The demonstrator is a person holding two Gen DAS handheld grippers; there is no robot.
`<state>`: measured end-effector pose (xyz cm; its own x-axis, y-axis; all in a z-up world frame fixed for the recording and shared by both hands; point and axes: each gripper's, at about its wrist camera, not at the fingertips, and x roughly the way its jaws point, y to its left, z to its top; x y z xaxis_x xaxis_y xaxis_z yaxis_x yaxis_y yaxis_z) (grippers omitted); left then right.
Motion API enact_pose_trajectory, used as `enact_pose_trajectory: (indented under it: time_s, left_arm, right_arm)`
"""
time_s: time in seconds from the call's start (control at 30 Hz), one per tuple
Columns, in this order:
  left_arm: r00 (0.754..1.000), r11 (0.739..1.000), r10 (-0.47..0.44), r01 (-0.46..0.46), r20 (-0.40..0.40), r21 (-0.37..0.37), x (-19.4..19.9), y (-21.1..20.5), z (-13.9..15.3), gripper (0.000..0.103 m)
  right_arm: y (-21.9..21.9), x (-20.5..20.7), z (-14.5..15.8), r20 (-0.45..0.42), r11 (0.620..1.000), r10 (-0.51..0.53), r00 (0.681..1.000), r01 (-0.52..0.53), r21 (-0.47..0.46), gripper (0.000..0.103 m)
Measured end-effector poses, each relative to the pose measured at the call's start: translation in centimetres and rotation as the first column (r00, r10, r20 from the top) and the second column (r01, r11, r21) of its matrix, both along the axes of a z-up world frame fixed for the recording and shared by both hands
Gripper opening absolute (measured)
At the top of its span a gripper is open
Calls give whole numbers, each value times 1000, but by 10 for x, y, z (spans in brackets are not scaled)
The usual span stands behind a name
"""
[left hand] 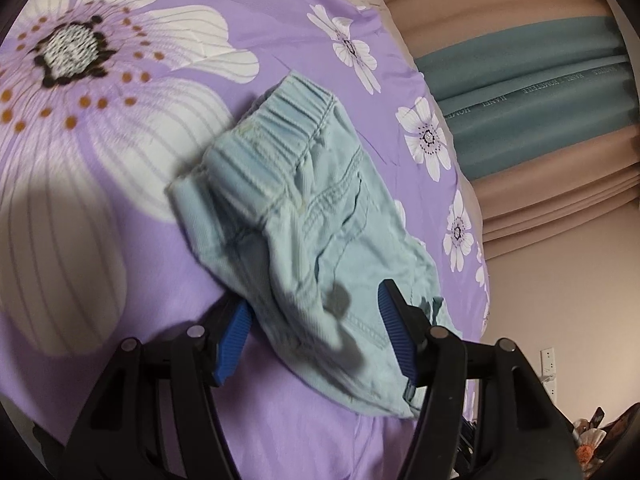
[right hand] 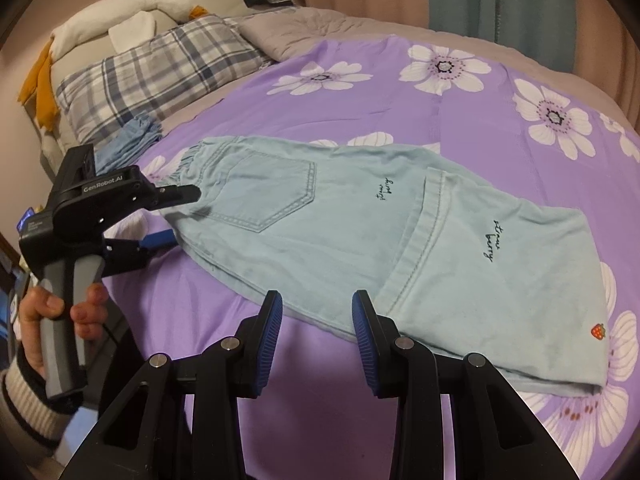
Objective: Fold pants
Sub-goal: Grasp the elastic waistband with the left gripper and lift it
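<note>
**My two black grippers with blue pads**

My right gripper [right hand: 317,332] has black jointed fingers with round silver pins at the pivots and ribbed blue pads [right hand: 269,342] on the inner faces. My left gripper [left hand: 316,330] is built the same way: black arms, silver pins, ribbed blue pads. Its black body carries white "GenRobot.AI" lettering above a grey handle [right hand: 66,312]. My left hand [right hand: 48,320] shows bare skin, with a cream knitted cuff [right hand: 28,404] banded in black.
</note>
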<state>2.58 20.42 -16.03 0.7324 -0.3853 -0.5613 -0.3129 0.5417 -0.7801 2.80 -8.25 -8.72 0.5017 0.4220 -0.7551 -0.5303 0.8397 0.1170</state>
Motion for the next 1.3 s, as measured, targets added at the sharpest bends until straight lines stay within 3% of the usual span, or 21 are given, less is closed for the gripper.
enact_pose_trajectory:
  time_s: [0.47, 0.67, 0.8, 0.9, 1.07, 1.17, 1.3]
  left_arm:
    - [1000, 1000, -15, 15, 12, 9, 37, 11, -1, 62]
    - [999, 998, -44, 44, -1, 44, 44, 11, -2, 55]
    - [998, 996, -56, 57, -28, 65, 44, 14, -5, 38]
    - [998, 997, -58, 60, -38, 50, 43, 18, -6, 34]
    - [998, 993, -55, 59, -42, 105, 39, 12, 3, 30]
    - [998, 992, -62, 63, -16, 111, 35, 13, 11, 27]
    - [995, 980, -95, 85, 44, 178, 33, 7, 29, 27]
  right_arm:
    - [-1, 30, -8, -56, 994, -107, 993, 109, 25, 36]
    - [-10, 47, -2, -54, 985, -166, 985, 168, 46, 36]
    - [-22, 58, 1, -67, 970, -226, 972, 231, 75, 36]
    - [-31, 64, 1, -85, 957, -268, 960, 276, 89, 36]
    - [-24, 74, 1, -73, 960, -266, 961, 271, 68, 36]
    - [-15, 80, 3, -70, 968, -237, 969, 242, 72, 36]
    - [-2, 85, 1, -56, 978, -207, 977, 209, 20, 36]
